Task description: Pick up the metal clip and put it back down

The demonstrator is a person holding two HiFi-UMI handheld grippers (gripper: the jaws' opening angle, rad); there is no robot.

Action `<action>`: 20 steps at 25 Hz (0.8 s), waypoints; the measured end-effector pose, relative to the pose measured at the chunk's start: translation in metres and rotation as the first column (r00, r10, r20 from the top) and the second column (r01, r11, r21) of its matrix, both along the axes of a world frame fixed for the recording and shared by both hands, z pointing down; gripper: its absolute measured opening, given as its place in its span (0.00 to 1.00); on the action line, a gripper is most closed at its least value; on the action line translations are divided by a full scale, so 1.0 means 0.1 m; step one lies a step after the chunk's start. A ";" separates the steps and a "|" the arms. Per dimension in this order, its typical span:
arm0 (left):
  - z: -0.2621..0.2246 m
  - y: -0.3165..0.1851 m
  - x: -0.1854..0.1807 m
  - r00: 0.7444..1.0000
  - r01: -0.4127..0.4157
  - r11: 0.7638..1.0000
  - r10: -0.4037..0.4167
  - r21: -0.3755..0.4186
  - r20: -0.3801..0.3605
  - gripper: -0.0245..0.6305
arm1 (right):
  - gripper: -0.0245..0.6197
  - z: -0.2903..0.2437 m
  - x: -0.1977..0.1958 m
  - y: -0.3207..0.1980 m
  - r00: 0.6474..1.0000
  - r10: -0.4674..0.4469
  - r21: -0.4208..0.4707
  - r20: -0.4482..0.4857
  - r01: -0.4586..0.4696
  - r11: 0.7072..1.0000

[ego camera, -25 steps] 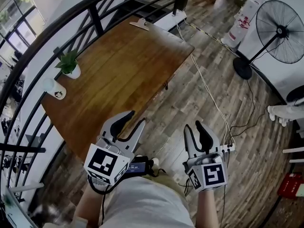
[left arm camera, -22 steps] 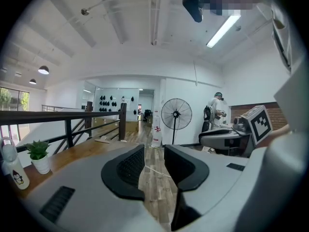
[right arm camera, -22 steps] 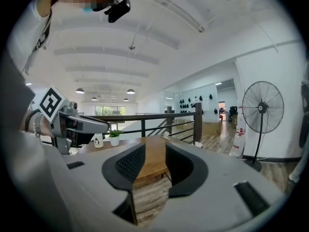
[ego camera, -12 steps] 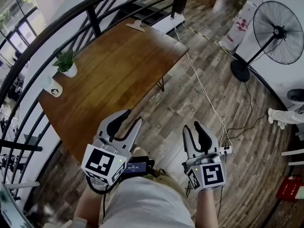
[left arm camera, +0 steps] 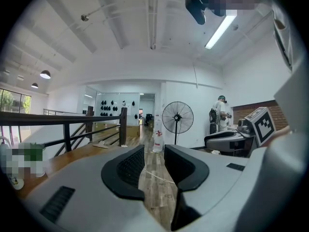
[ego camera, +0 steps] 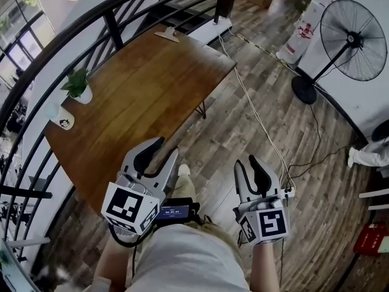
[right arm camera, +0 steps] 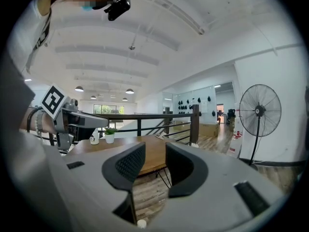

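Note:
The metal clip (ego camera: 165,35) lies at the far corner of the wooden table (ego camera: 140,96), beside the railing; in the left gripper view the clip (left arm camera: 101,145) is a small pale shape far ahead. My left gripper (ego camera: 163,151) hangs over the table's near edge, far from the clip, open with nothing between its jaws. My right gripper (ego camera: 249,164) is over the plank floor to the right of the table, also open and holding nothing. Each gripper view shows its own gripper, left (left arm camera: 153,153) and right (right arm camera: 155,151), with a bare gap between the dark pads.
A small potted plant (ego camera: 78,87) and a white cup (ego camera: 59,117) stand at the table's left side. A black railing (ego camera: 61,41) curves behind the table. A standing fan (ego camera: 349,38) is at the right. A cable (ego camera: 255,114) runs across the floor to a power strip (ego camera: 287,192).
In the head view the table, clip and fan have slid slightly left while the person moves. Both grippers stay in front of the body with their jaws as before.

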State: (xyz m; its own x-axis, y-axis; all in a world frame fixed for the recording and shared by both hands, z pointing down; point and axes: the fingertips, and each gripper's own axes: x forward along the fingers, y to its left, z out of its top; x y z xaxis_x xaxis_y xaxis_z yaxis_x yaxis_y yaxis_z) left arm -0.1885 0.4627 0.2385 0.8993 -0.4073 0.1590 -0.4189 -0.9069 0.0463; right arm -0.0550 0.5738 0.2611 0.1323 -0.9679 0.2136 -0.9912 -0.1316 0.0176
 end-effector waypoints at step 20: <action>0.07 -1.53 1.07 1.000 -0.026 1.000 0.026 -0.015 0.016 0.24 | 0.25 0.03 1.01 -1.56 1.000 0.001 -0.035 -0.005 -0.001 0.999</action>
State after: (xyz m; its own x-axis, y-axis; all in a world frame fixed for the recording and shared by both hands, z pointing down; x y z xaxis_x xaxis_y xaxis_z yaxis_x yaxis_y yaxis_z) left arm -0.0816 0.3097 0.2453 0.9069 -0.3813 0.1795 -0.3959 -0.9168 0.0528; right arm 0.0458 0.4179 0.2645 0.1345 -0.9596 0.2469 -0.9909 -0.1318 0.0276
